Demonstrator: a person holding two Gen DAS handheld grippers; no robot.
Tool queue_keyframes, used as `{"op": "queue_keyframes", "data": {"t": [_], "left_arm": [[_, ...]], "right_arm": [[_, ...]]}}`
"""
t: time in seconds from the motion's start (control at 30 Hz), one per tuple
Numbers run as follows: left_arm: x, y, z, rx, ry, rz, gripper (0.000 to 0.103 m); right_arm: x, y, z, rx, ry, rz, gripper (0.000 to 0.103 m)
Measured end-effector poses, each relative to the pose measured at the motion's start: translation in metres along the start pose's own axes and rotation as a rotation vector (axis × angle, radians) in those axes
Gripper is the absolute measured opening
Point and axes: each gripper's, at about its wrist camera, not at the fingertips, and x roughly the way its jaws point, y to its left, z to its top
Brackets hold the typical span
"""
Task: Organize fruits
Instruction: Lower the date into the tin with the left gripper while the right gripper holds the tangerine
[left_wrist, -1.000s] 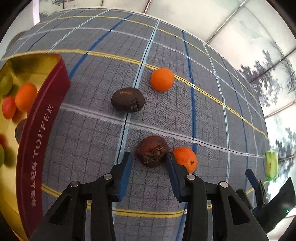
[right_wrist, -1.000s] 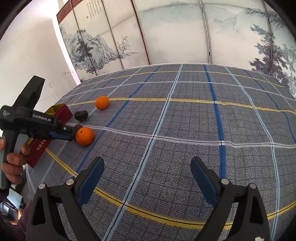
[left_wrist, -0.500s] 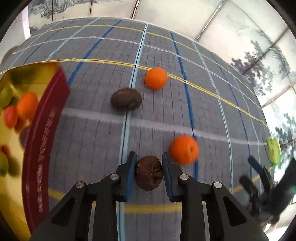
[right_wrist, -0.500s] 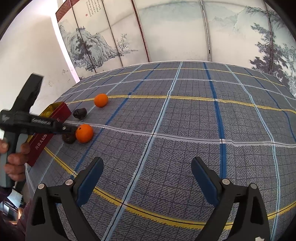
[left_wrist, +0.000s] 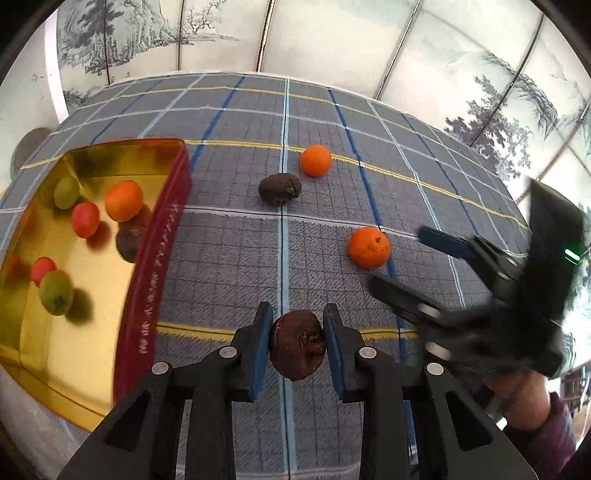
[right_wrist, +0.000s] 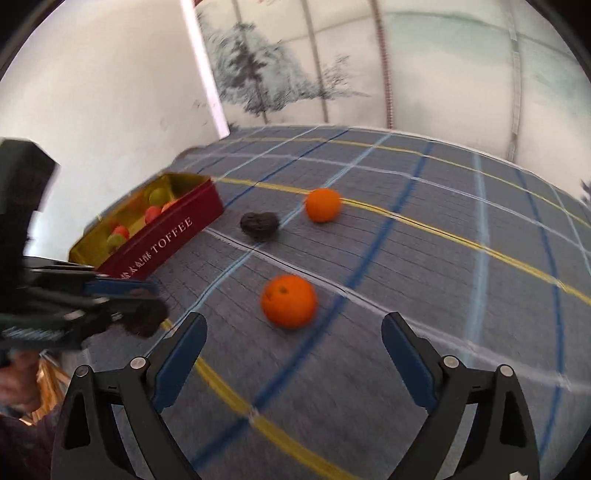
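Observation:
My left gripper (left_wrist: 297, 347) is shut on a dark brown fruit (left_wrist: 297, 349), held off the checked cloth just right of the red toffee tin (left_wrist: 157, 266). The tin's gold inside holds several orange, red, green and dark fruits. On the cloth lie a near orange (left_wrist: 369, 247), a far orange (left_wrist: 316, 160) and another dark fruit (left_wrist: 279, 189). My right gripper (right_wrist: 291, 343) is open, its blue pads wide apart, with the near orange (right_wrist: 289, 301) just ahead of them. In the right wrist view the left gripper (right_wrist: 144, 310) with its fruit shows at the left, blurred.
The blue-grey checked cloth (left_wrist: 229, 258) covers the table. The tin (right_wrist: 166, 236) stands near the table's left edge. Painted screen panels (left_wrist: 332, 37) and a white wall (right_wrist: 92, 92) close off the far side. A hand and sleeve (left_wrist: 532, 402) hold the right gripper.
My left gripper shut on the dark fruit and lifted it back toward the tin. My right gripper swung left, bringing the near orange close in front of its open pads.

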Motion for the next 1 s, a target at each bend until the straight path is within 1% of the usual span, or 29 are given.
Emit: {"op": "queue_keyframes", "data": {"t": [0.07,0.13,0.17,0.2,0.23,0.3,0.33,0.37,0.43,0.5,0.6,0.63,0.67,0.8,0.9,1.0], "left_arm": [[-0.007,0.004,-0.002,-0.008,-0.006,-0.008,0.029],[-0.012,0.007,-0.003,-0.014,-0.014,-0.012,0.029],[-0.016,0.009,-0.004,-0.019,-0.021,-0.012,0.029],[-0.021,0.012,-0.006,-0.027,-0.03,-0.01,0.029],[-0.026,0.016,-0.007,-0.037,-0.038,-0.011,0.029],[-0.036,0.026,-0.008,-0.057,-0.051,-0.014,0.029],[-0.041,0.032,-0.008,-0.068,-0.059,-0.012,0.029],[-0.049,0.041,-0.008,-0.088,-0.071,-0.007,0.029],[-0.059,0.055,-0.009,-0.112,-0.087,-0.001,0.029],[-0.072,0.074,-0.009,-0.129,-0.117,0.04,0.029],[-0.082,0.102,-0.012,-0.157,-0.14,0.095,0.029],[-0.084,0.11,-0.013,-0.167,-0.143,0.11,0.029],[-0.085,0.122,-0.016,-0.182,-0.145,0.132,0.029],[-0.081,0.148,-0.024,-0.225,-0.133,0.158,0.029],[-0.076,0.156,-0.028,-0.238,-0.13,0.159,0.029],[-0.074,0.157,-0.03,-0.232,-0.128,0.151,0.029]], "right_arm": [[0.015,0.006,0.007,-0.026,0.037,-0.018,0.087],[0.029,0.01,0.015,-0.047,0.072,-0.03,0.068],[0.034,0.012,0.016,-0.05,0.091,-0.028,0.062],[0.04,0.012,0.016,-0.048,0.119,-0.027,0.044],[0.039,0.012,0.017,-0.052,0.111,-0.054,0.032],[0.035,0.005,0.014,-0.011,0.104,-0.034,0.032],[0.032,0.001,0.012,0.007,0.094,-0.049,0.032],[0.026,-0.007,0.01,0.045,0.072,-0.071,0.032],[0.017,-0.024,0.006,0.116,0.055,-0.095,0.032],[0.008,-0.043,0.001,0.185,0.038,-0.142,0.032],[0.004,-0.06,-0.004,0.239,0.045,-0.171,0.032],[0.004,-0.064,-0.005,0.252,0.048,-0.168,0.032],[0.004,-0.064,-0.004,0.254,0.046,-0.165,0.032],[0.01,-0.056,-0.002,0.197,0.069,-0.213,0.033],[0.012,-0.051,-0.001,0.173,0.078,-0.231,0.034],[0.011,-0.053,-0.002,0.186,0.073,-0.217,0.034]]}}
